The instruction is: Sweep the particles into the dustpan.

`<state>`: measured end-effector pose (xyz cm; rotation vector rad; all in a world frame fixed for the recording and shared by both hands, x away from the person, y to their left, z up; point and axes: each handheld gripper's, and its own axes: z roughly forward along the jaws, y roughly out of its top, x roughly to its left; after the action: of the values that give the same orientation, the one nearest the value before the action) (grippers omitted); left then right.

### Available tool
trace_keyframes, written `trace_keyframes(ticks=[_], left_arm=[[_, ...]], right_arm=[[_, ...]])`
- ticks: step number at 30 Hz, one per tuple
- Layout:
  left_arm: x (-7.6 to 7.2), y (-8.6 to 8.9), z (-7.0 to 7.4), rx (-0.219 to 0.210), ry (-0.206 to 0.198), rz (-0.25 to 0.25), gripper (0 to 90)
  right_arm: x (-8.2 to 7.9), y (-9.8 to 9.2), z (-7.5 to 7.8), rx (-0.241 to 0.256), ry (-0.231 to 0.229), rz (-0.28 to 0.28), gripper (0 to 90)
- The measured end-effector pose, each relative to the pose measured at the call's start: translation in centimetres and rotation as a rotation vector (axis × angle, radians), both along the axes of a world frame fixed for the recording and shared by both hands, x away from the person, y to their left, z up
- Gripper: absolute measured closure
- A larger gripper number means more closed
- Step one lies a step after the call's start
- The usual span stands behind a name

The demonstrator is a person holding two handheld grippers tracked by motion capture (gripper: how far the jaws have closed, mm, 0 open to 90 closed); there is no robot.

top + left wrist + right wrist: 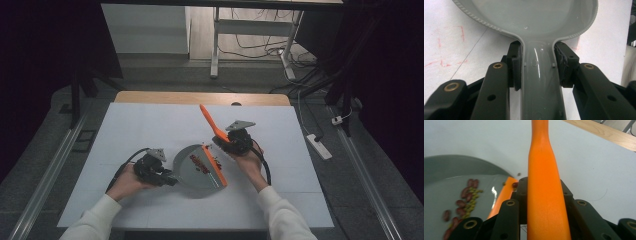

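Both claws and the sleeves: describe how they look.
The left claw and right claw are black, each topped by a grey three-cornered plate and trailing a black cable. Close up, their black jaws carry brass-coloured pivot rings and ribbed pads. The person wears white long sleeves.

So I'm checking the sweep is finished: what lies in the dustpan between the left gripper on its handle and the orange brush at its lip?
In the high view, a small heap of red beans lies inside the grey dustpan, between the left gripper and the orange brush.
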<state>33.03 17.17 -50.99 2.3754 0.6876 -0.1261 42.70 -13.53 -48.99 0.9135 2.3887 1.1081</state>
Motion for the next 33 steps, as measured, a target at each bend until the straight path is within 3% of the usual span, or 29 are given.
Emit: trace_keyframes(ticks=[9, 16, 18, 23, 25, 33], left_arm=[[-0.1, 0.5, 0.1, -0.001, 0.002, 0.023, 61.1], [0.0, 0.9, 0.0, -0.002, 0.012, 0.035, 61.2], [0.0, 0.9, 0.0, -0.004, 0.013, 0.036, 61.2], [0.0, 0.9, 0.0, -0.004, 0.014, 0.036, 61.2], [0.0, 0.9, 0.0, -0.005, 0.014, 0.037, 61.2], [0.0, 0.9, 0.0, -0.006, 0.016, 0.036, 61.2]], right_arm=[[2.2, 1.1, -0.4, -0.003, -0.024, 0.009, 70.7], [3.4, 2.3, -1.8, -0.026, 0.013, 0.041, 70.7], [3.3, 2.8, -1.9, -0.008, 0.016, 0.065, 70.7], [2.6, 4.1, -1.9, -0.050, 0.008, 0.119, 70.7], [2.3, 4.1, -1.8, -0.068, 0.007, 0.133, 70.7], [1.4, 3.7, -1.6, -0.048, 0.056, 0.166, 70.8]])
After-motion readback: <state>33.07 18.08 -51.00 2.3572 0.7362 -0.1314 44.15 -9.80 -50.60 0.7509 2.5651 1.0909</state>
